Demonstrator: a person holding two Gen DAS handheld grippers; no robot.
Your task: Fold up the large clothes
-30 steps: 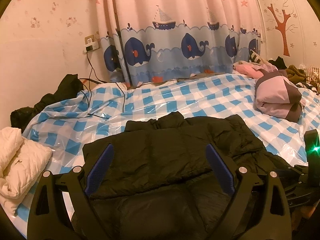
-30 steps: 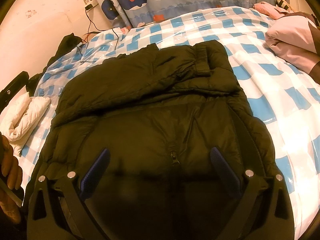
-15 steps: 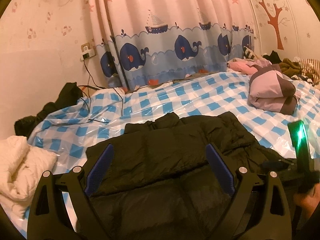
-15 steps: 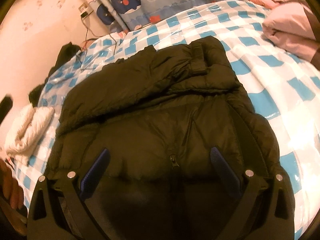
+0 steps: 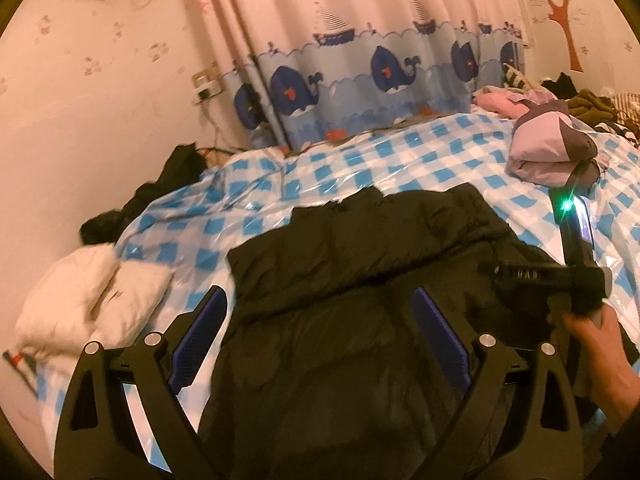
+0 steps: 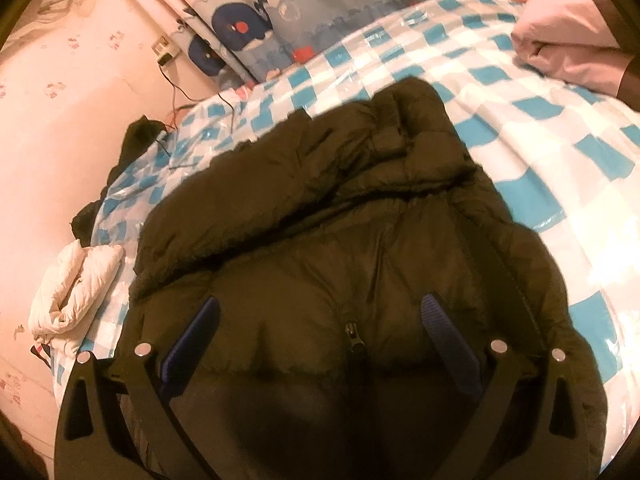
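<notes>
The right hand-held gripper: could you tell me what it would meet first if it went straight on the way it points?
Most likely the black jacket. The right hand-held gripper is open above its zipper, and the quilted front fills the line ahead. How far above it hovers is unclear.

Checkered bed cover [image 5: 400, 160] under black jacket [image 5: 360, 260], white jacket [image 5: 88, 292], pink bundle [image 5: 548, 148].

The jacket [image 5: 360, 280] at centre frame is black. The sheet [image 5: 400, 160] under it is blue-and-white checked. The curtain [image 5: 360, 40] at top is pink with red stars and navy whales on a pale blue band. A white garment [image 5: 88, 296] sits lower left.
</notes>
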